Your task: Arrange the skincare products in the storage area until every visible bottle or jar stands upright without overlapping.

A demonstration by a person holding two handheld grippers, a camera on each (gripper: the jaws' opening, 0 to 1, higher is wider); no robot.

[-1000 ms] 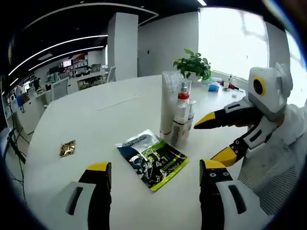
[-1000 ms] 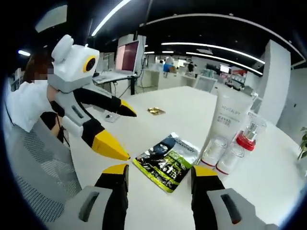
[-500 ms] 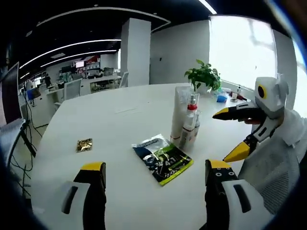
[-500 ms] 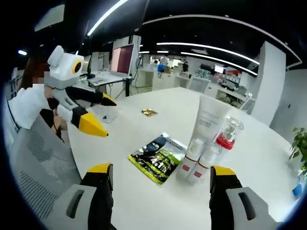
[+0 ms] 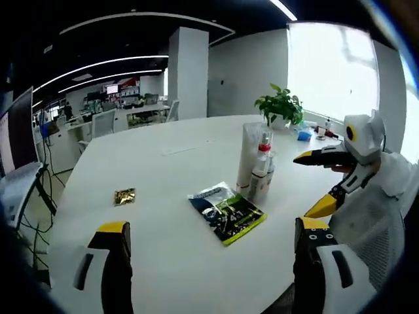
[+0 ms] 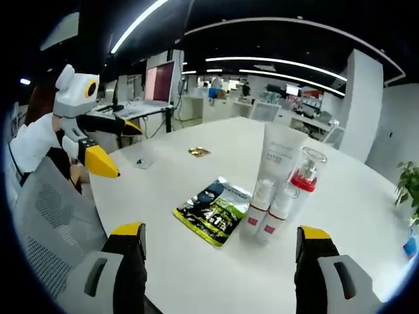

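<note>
Both tools, left (image 5: 213, 242) and right (image 6: 219, 245), hang spread and empty; the bottles (image 6: 275, 199) stand upright mid-worktop, so best leave them untouched.

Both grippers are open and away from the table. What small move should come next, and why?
Probably none beyond a check: the white tube, the red-collared pump bottle and two small bottles stand upright in a tight cluster. The dark sachet lies flat beside them. I cannot tell whether they touch, so the right gripper might approach to look.

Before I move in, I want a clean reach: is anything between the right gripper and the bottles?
Nothing visible: bare table lies between the right gripper and the bottles. The sachet lies left of them.
</note>
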